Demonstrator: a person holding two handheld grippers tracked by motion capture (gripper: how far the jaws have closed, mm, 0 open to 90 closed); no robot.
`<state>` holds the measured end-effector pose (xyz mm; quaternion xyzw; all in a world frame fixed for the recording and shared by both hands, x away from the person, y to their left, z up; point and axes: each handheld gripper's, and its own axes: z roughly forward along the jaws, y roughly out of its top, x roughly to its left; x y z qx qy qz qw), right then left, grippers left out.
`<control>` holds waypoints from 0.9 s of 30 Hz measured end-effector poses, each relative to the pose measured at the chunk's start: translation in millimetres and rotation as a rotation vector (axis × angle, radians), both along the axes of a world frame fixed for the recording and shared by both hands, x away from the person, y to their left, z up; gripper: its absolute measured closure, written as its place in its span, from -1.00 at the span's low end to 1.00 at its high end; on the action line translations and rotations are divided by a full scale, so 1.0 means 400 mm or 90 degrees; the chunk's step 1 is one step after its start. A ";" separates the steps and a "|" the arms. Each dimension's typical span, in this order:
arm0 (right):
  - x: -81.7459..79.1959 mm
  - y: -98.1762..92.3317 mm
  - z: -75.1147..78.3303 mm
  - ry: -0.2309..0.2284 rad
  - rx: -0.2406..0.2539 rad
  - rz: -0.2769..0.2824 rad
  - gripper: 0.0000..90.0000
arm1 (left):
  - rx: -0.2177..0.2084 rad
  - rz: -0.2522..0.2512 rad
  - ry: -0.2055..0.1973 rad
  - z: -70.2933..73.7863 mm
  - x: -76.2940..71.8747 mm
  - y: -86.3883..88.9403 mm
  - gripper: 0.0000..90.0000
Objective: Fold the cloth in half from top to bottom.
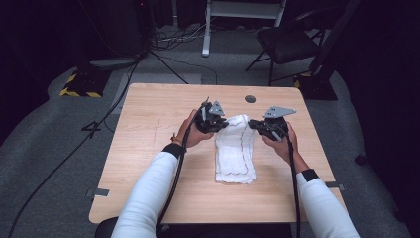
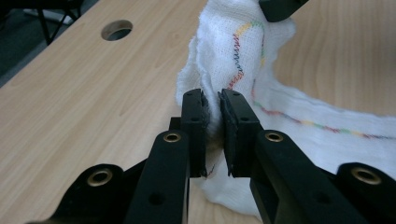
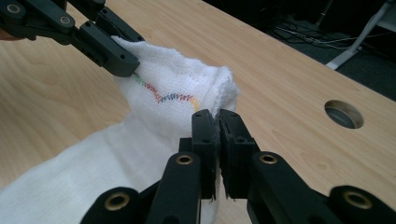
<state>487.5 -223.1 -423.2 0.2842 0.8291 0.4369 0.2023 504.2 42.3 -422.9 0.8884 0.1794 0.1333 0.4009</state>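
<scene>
We pinch the folded white gauze cloth with multicoloured stitching (image 1: 235, 148) at its far corners, left gripper (image 2: 213, 105) and right gripper (image 3: 217, 122) both clamped on fabric, lifting that end off the light wooden table (image 1: 148, 129), probably to fold it.

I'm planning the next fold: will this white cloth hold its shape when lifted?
Probably not: the white cloth sags between the left hand-held gripper and right hand-held gripper. It looks thin and light. Its open weave probably grips the pads, so slipping seems unlikely.
</scene>
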 end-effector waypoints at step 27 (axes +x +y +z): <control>-0.237 -0.032 -0.079 0.029 -0.040 0.144 0.89 | 0.046 -0.118 0.021 -0.074 -0.235 0.020 0.78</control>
